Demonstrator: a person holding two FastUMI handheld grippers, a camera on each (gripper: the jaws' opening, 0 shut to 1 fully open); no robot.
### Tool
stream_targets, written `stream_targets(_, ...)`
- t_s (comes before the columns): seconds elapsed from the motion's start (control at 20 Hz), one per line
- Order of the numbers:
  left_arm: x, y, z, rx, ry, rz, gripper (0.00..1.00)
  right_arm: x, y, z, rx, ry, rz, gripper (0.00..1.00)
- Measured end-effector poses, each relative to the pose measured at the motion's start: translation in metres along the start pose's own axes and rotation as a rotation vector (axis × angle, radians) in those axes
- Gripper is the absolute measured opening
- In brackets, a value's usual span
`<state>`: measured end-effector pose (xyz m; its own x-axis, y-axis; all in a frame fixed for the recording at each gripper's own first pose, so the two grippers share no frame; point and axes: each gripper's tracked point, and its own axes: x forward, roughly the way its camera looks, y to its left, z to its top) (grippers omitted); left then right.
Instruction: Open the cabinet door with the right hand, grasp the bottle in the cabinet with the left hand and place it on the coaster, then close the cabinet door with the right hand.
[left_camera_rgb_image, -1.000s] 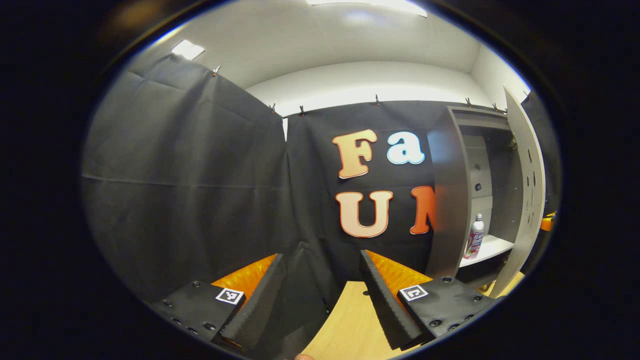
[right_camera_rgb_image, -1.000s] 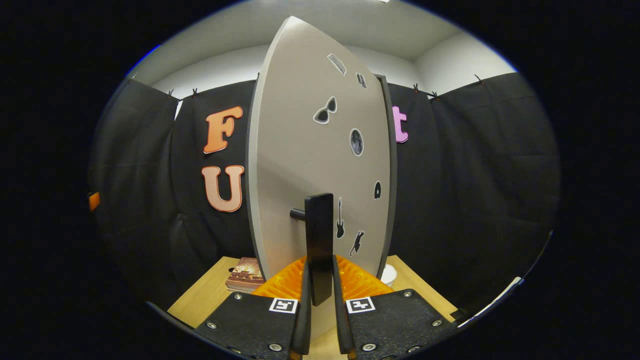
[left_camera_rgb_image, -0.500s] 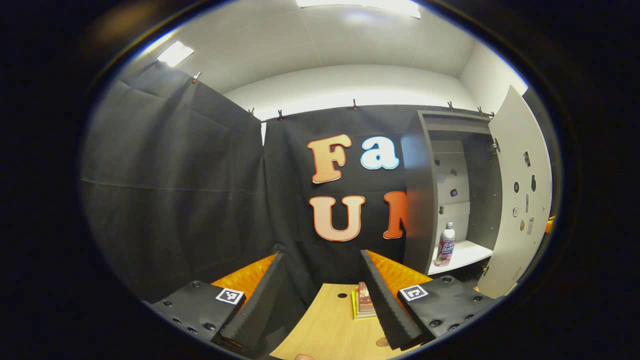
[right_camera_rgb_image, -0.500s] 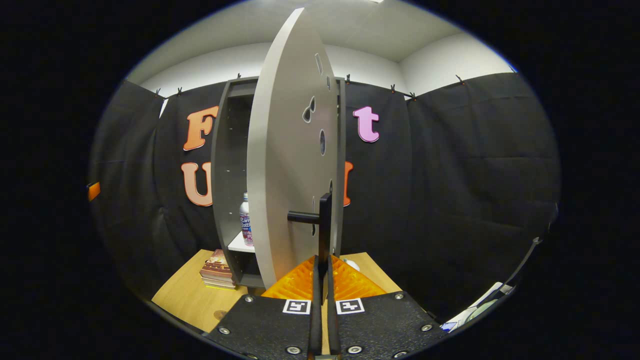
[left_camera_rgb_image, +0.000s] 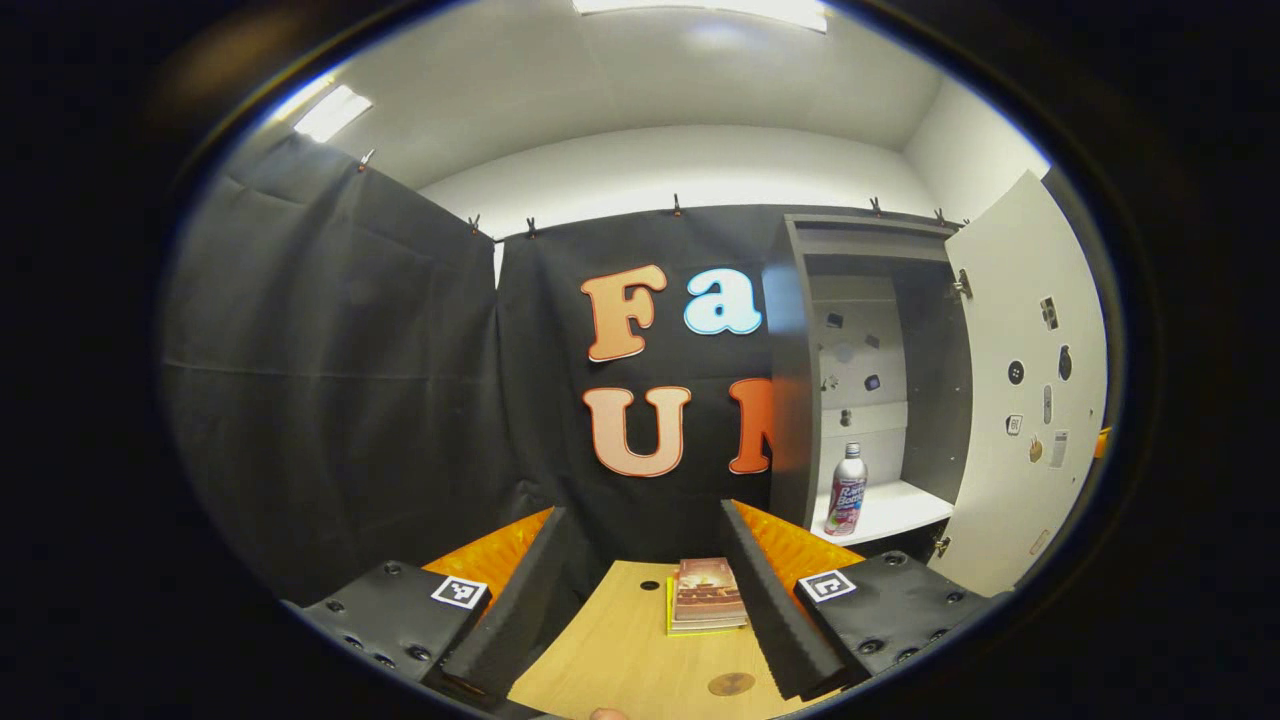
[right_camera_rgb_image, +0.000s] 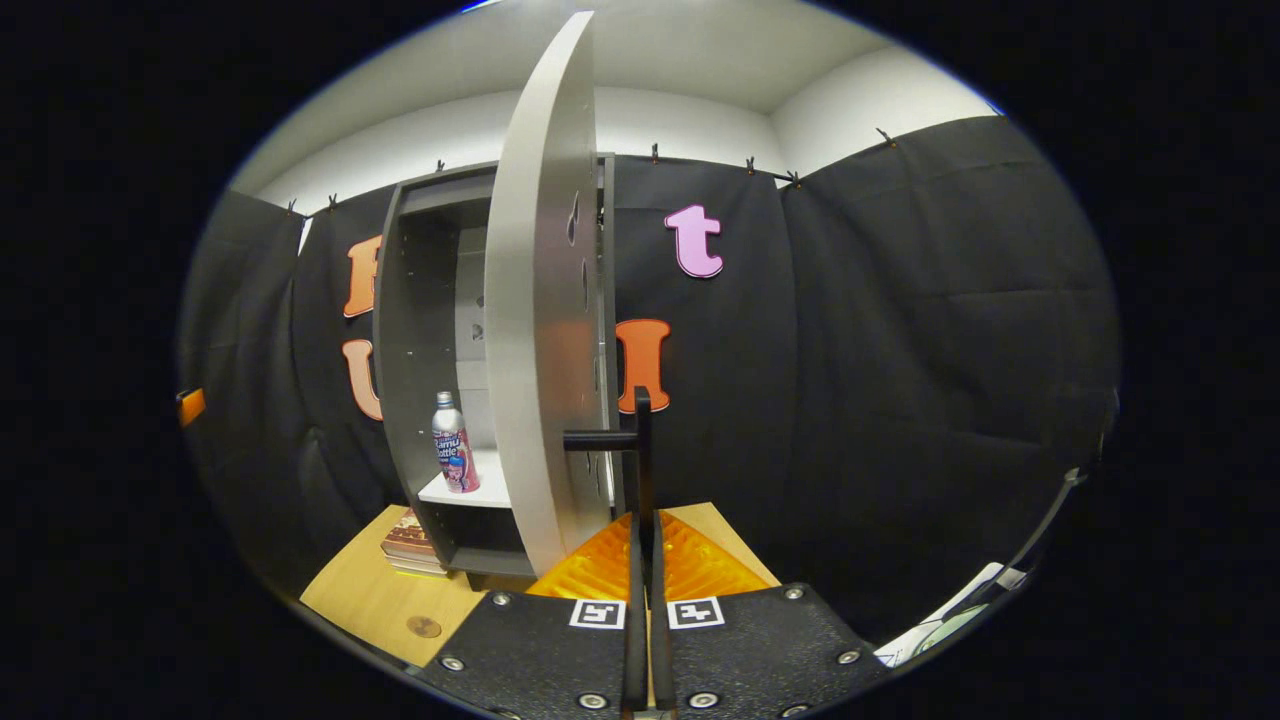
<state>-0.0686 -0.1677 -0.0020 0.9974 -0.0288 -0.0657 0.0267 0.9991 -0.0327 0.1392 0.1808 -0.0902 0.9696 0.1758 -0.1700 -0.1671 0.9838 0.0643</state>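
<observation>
Right hand-held gripper (right_camera_rgb_image: 645, 560) is seen in the right gripper view closed on the black handle (right_camera_rgb_image: 640, 440) of the cabinet door (right_camera_rgb_image: 535, 300), both fingers pressed flat against the upright bar of the handle. The cabinet door is swung wide open and is viewed nearly edge-on, with small dark stickers on its outer face. Left hand-held gripper (left_camera_rgb_image: 645, 590) is recorded in the left gripper view as open and empty, its two fingers spread well apart above the worktop (left_camera_rgb_image: 620, 660). The cabinet (left_camera_rgb_image: 790, 380) is observed standing on the worktop to the right of that view, its interior exposed. The bottle (left_camera_rgb_image: 846, 490) is noted upright on the white shelf (left_camera_rgb_image: 895, 508) inside the cabinet, near the shelf's front left corner and well apart from the left hand-held gripper; in the right gripper view the bottle (right_camera_rgb_image: 452, 443) is seen at the same place, just left of the open door. A small stack of books (left_camera_rgb_image: 706, 592) is found lying on the worktop beside the cabinet base, between the left fingers as framed. The coaster (left_camera_rgb_image: 731, 684), a small round disc, is located flat on the worktop nearer the camera than the books, and is also marked in the right gripper view (right_camera_rgb_image: 424, 627).
</observation>
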Motion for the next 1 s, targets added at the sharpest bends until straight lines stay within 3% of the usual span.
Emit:
stream_targets(0.65,0.012,-0.094,-0.024,-0.006,0.048,-0.067,0.97,0.001,0.009,0.005,-0.007,-0.031,0.167,0.04)
stream_targets(0.8,0.02,-0.115,-0.03,-0.014,0.057,-0.091,0.96,-0.001,0.009,0.005,0.002,-0.04,0.171,0.08)
stream_targets(1.0,0.038,-0.151,-0.04,-0.009,0.064,-0.137,0.96,0.002,-0.008,0.009,-0.011,-0.069,0.102,0.18)
